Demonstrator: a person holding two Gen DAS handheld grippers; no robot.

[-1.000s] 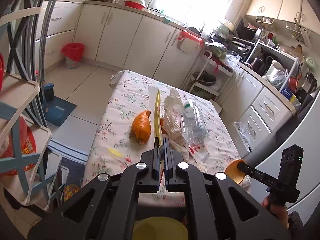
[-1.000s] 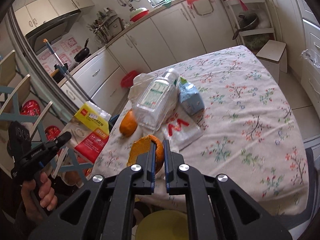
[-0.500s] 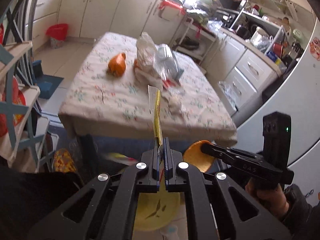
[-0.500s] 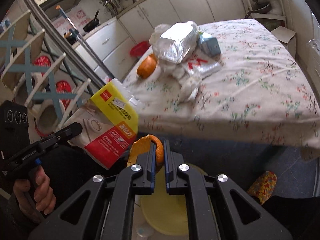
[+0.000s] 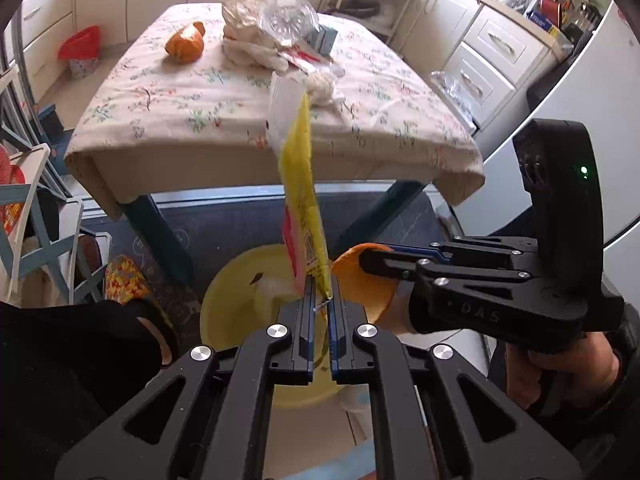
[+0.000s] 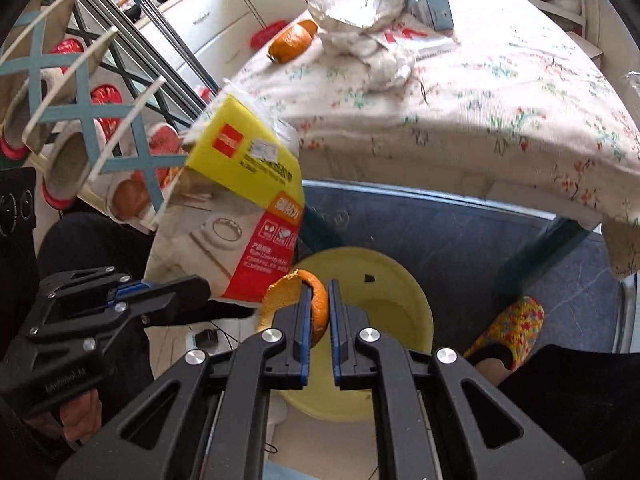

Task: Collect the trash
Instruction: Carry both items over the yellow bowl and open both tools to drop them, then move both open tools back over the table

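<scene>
My left gripper [image 5: 320, 304] is shut on a flat yellow, white and red plastic package [image 5: 302, 188], seen broadside in the right wrist view [image 6: 236, 208]. My right gripper [image 6: 318, 300] is shut on a piece of orange peel [image 6: 294, 296], which also shows in the left wrist view [image 5: 360, 288]. Both hang over a yellow bin [image 6: 392, 300] on the floor in front of the table [image 5: 180, 120]. On the table lie another orange peel [image 5: 185, 42], a crumpled clear bottle and bags [image 5: 280, 20], a blue carton [image 6: 436, 10] and wadded tissue [image 5: 322, 84].
A blue-legged shelf rack [image 6: 80, 92] stands at the left. A patterned slipper [image 6: 508, 328] and the person's legs lie beside the bin. A red bin [image 5: 82, 46] sits by the cabinets. Drawers and a fridge [image 5: 592, 120] are on the right.
Both grippers have pulled back from the table and dropped lower, bringing the package and the peel over the yellow bin. The left jaws look slightly wider on the package edge.
</scene>
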